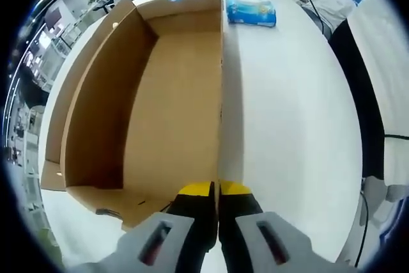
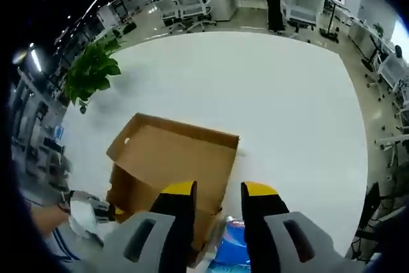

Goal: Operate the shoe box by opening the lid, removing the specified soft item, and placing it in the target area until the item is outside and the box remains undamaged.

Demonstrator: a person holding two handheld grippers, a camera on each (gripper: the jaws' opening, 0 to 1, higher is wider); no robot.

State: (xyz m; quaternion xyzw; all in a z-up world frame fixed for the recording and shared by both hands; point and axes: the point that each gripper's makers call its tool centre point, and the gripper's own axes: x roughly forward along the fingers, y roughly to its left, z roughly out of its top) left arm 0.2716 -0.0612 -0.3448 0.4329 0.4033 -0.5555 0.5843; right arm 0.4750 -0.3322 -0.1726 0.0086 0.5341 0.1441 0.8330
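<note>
**Soft pack out, box open**

Sitting widest of all is the white table, and on it the cardboard shoe box stands open with nothing visible inside; its walls look thin and easily creased — better left alone than squeezed. Beyond the box's far right corner lies the blue soft pack, on the table, outside the box. It looks light, squashy and slick in its film wrap, so a hold across its narrow middle should serve best. The left gripper has its jaws pressed together over the box's near right wall, possibly pinching the wall's edge. The right gripper stands parted, empty, with the pack just below it.
</note>
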